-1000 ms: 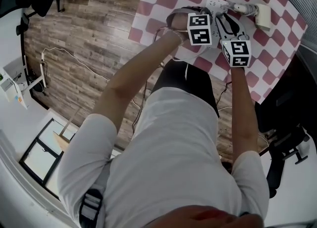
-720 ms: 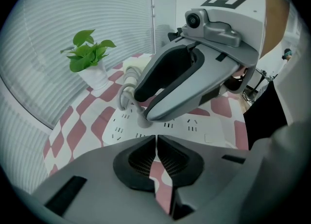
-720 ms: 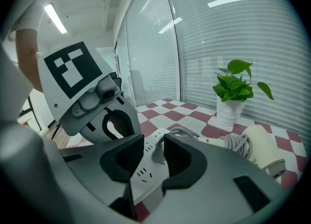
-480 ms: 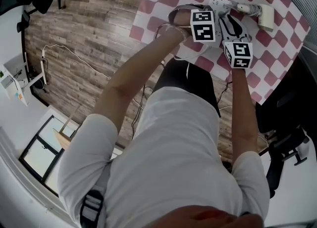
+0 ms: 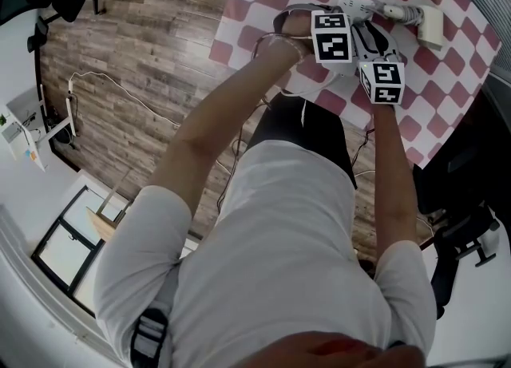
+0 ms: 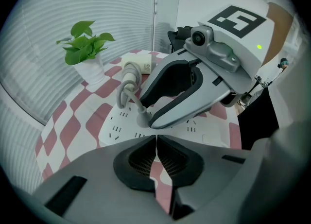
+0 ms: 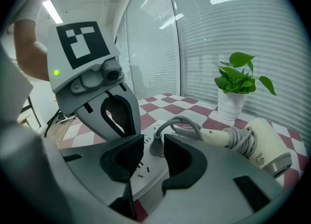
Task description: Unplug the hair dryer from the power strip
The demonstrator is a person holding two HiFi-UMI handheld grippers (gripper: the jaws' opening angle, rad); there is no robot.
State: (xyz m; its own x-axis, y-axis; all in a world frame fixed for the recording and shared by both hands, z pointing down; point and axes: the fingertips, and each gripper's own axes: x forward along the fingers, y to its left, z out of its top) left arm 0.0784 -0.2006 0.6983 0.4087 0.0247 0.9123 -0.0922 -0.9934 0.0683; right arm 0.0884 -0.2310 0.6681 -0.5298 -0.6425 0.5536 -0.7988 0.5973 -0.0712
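While seated in the white flat power strip (image 7: 146, 172), grey round plug (image 7: 155, 144) framed between the spread jaws of the right gripper (image 7: 153, 138). Left gripper (image 6: 156, 138) jaws pressed together, empty, over the strip's near edge. Cream hair dryer (image 7: 265, 144) lying just beyond the strip.

Potted plant (image 6: 87, 55) on checked tablecloth (image 6: 68, 126), wood floor (image 5: 144, 55) beside

I count one hair dryer (image 7: 265, 140), one power strip (image 6: 116, 126) and one potted plant (image 6: 91, 70). I work two grippers: left gripper (image 6: 156, 143) and right gripper (image 7: 153, 152).
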